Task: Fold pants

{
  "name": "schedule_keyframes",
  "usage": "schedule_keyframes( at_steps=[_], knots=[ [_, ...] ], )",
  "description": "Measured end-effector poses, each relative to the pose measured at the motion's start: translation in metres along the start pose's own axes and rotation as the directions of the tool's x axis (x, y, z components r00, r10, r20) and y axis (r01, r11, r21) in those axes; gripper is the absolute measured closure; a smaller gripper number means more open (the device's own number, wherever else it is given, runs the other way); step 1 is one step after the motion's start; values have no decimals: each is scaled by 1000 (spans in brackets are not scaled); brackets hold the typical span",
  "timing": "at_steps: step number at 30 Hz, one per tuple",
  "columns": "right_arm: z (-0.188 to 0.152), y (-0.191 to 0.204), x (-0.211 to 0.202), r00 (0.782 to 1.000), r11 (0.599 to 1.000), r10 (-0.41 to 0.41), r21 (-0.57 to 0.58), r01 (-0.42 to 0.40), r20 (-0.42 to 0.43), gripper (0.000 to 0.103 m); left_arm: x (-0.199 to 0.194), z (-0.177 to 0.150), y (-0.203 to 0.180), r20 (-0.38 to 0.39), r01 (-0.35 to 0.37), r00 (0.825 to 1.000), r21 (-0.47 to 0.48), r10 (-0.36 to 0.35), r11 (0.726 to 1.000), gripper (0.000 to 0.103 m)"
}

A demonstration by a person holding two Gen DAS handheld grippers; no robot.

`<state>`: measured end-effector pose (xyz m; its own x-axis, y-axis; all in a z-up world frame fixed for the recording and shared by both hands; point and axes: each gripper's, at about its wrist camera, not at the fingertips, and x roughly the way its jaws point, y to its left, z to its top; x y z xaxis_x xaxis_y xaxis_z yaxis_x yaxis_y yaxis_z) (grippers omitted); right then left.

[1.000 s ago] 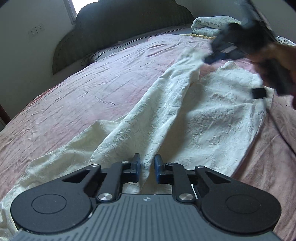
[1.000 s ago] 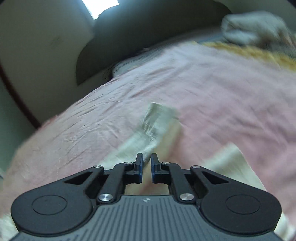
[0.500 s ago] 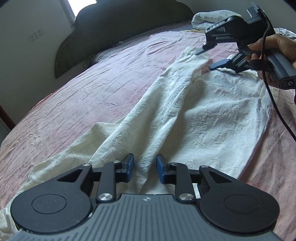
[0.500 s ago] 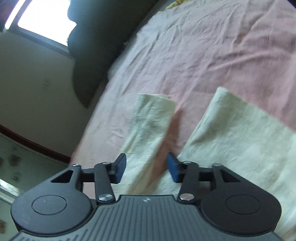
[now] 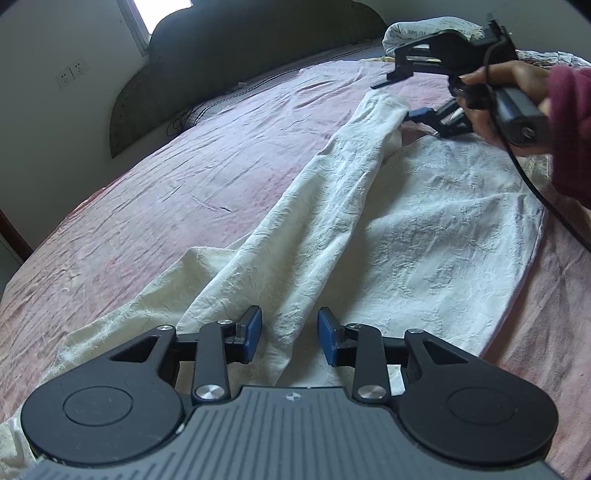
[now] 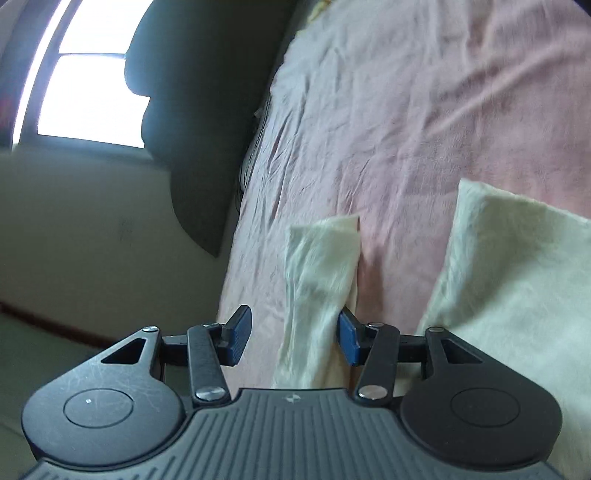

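Note:
Cream-white pants (image 5: 369,229) lie spread on the pink bedsheet (image 5: 184,184). One leg runs as a long ridge toward the far hem (image 5: 384,107); the other leg lies flat to its right. My left gripper (image 5: 290,334) is open, its blue pads on either side of the ridge near the waist end. My right gripper (image 5: 402,96) is open at the far hem, held by a hand. In the right wrist view the right gripper (image 6: 293,334) is open around the leg end (image 6: 321,266), with the other leg (image 6: 509,266) to the right.
A dark padded headboard (image 5: 240,48) and wall with sockets (image 5: 72,72) stand at the far left. A folded blanket (image 5: 424,31) lies at the far end of the bed. A black cable (image 5: 535,192) trails from the right gripper across the pants.
Both grippers have gone from shut to open, letting the pants leg drop onto the bed. The right gripper has tilted and stays at the far hem.

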<state>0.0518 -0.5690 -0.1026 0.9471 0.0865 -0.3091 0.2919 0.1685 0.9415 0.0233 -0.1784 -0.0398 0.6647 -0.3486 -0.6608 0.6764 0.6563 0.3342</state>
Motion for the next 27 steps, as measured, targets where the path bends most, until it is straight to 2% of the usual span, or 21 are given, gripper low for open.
schedule_keyframes(
  at_steps=[2, 4, 5, 6, 9, 12, 14, 19, 21, 23, 25, 26, 27],
  knots=[
    [5, 4, 5, 1000, 1000, 7, -22, -7, 5, 55, 0, 0, -1, 2, -2, 1000, 4, 2, 1000, 62],
    [8, 14, 11, 1000, 997, -21, -80, 21, 3, 64, 0, 0, 0, 3, -2, 1000, -3, 2, 1000, 62],
    [9, 19, 14, 999, 993, -46, -106, 46, -2, 86, 1, 1, 0, 3, 0, 1000, -9, 1, 1000, 62],
    [10, 22, 16, 998, 990, -69, -126, 68, -7, 96, 1, 1, 1, 4, 3, 1000, -17, -2, 1000, 62],
    [8, 32, 9, 997, 981, -80, -177, 81, 14, 98, -1, 1, 4, 17, 3, 1000, -34, -3, 999, 63],
    [2, 47, -15, 1000, 978, -16, -207, 20, 24, 98, -2, 1, 11, 18, 14, 1000, -76, -12, 997, 83],
    [0, 62, -31, 999, 973, 45, -228, -40, 15, 98, -6, 0, 16, 37, 17, 999, -111, -13, 994, 92],
    [8, 104, -38, 992, 960, 121, -252, -122, -23, 98, -20, 4, 26, 95, 33, 995, -180, -16, 983, 95],
    [9, 123, -36, 989, 951, 141, -271, -147, -41, 98, -32, 11, 35, 139, 17, 990, -224, 15, 974, 95],
    [8, 145, -46, 975, 926, 218, -307, -220, -39, 98, -51, 16, 49, 210, 11, 976, -282, 50, 959, 95],
    [4, 162, -70, 944, 874, 329, -368, -316, -28, 98, -69, 20, 59, 251, 20, 966, -310, 61, 951, 96],
    [1, 165, -85, 929, 850, 370, -396, -348, -22, 98, -74, 21, 60, 255, 43, 966, -293, 34, 955, 96],
    [-2, 163, -98, 923, 839, 384, -413, -353, -10, 98, -77, 20, 60, 246, 78, 969, -276, -8, 958, 96]
  ],
)
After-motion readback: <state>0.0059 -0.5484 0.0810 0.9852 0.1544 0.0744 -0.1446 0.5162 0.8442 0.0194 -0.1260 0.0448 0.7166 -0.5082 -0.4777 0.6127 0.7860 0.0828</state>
